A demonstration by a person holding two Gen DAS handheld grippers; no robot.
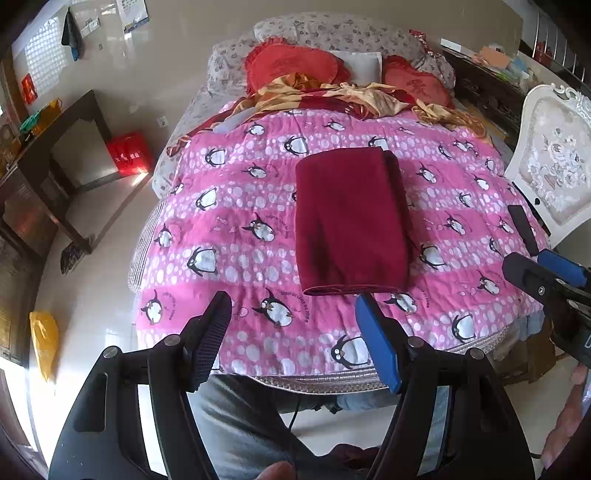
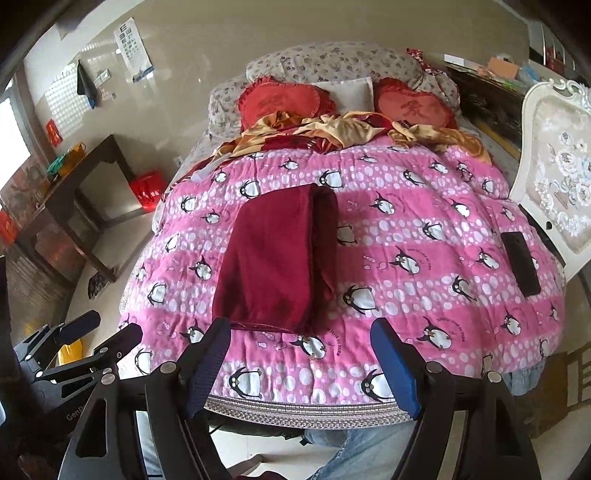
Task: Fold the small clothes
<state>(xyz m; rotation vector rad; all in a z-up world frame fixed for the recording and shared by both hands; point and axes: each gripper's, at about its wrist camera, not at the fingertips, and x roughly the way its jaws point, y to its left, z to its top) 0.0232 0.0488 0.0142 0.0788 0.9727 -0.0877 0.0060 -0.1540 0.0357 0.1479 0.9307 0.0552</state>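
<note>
1. Pink quilt (image 1: 258, 206) printed with penguins and white dots, spread over a bed and filling most of both views; braided trim along its near edge.
2. Grey floral bedding (image 1: 332, 31) heaped at the far end, with two red heart-shaped cushions (image 1: 291, 66) and a white pillow (image 1: 364, 64) between them; crumpled gold and red fabric (image 1: 325, 94) lying just in front of those.
3. White carved chair back (image 2: 557, 166) with floral upholstery, standing right against the right side of the bed.
4. Dark wooden table (image 1: 55, 147) well off to the left on the pale floor, a red bag (image 1: 129, 153) beside it.
5. Dark red garment (image 1: 351, 218), folded into a neat long rectangle, lying flat on the quilt near the middle, a second layer showing along its right edge; loose thread trailing at the near hem.
6. Left gripper (image 1: 293, 332) held above the near edge of the bed, jaws spread wide, nothing between them, not touching the garment.
7. Right gripper (image 2: 299, 360) likewise above the near edge, jaws spread wide and empty, near hem of the garment just beyond the fingertips.
8. Black flat phone-like slab (image 2: 521, 262) lying on the quilt at the right, close to the chair.
9. Grey trousers and blue jeans of a person visible below the bed edge.
</note>
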